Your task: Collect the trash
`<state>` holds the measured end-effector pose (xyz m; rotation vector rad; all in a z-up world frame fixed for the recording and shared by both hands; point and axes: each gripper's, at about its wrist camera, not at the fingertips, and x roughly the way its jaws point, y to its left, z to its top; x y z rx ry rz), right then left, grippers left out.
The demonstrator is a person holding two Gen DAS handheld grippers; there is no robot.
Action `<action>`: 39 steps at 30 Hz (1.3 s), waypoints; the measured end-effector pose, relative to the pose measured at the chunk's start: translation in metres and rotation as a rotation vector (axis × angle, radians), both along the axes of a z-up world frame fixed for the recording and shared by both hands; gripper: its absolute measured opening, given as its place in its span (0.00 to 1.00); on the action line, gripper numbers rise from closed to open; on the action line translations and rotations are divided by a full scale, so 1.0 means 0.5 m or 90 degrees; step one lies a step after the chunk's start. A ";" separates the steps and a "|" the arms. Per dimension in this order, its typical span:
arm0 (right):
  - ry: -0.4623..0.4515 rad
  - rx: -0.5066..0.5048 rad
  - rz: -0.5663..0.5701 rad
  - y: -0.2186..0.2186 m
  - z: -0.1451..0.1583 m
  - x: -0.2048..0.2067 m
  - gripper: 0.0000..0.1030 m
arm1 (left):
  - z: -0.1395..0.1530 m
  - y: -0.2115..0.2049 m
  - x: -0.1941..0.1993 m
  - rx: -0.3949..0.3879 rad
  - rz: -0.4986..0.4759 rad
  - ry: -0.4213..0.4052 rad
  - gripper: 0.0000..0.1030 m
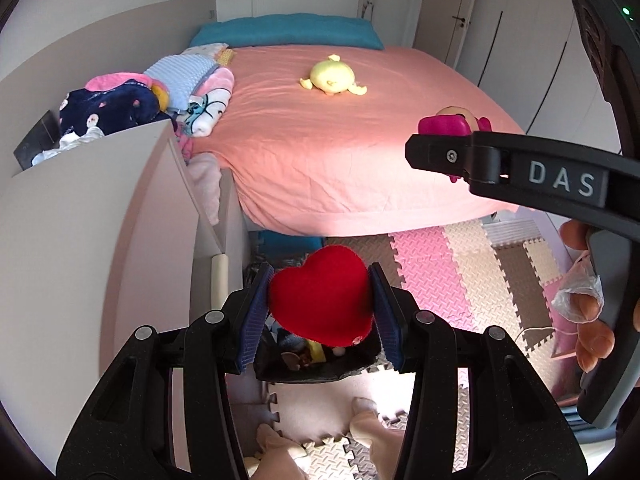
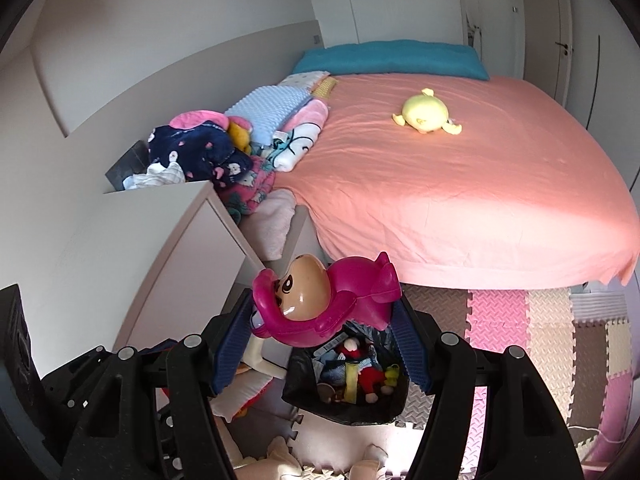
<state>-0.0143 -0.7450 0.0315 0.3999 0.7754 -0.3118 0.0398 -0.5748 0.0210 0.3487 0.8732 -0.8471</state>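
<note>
My left gripper (image 1: 320, 280) is shut on a red heart-shaped plush (image 1: 322, 300), its blue pads pressing both sides. It hangs just above an open black bin (image 1: 320, 372) on the floor that holds several small toys. My right gripper (image 2: 323, 306) is shut on a magenta plastic monkey toy (image 2: 320, 304), held over the same black bin (image 2: 348, 400). In the left wrist view one finger (image 1: 452, 156) of the right gripper shows at the right with the magenta toy (image 1: 444, 124) behind it. A yellow plush (image 1: 332, 76) (image 2: 426, 114) lies on the bed.
A bed with a pink sheet (image 2: 480, 200) fills the middle, with piled clothes and blankets (image 2: 208, 152) at its left side. A white cabinet (image 1: 100, 220) stands at the left. Foam puzzle mats (image 1: 440, 272) cover the floor. A person's socked feet (image 1: 368, 412) stand by the bin.
</note>
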 end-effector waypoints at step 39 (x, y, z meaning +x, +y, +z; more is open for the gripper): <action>-0.029 0.040 0.037 0.261 0.041 0.013 0.98 | 0.090 0.375 0.016 -0.013 0.237 -0.070 0.95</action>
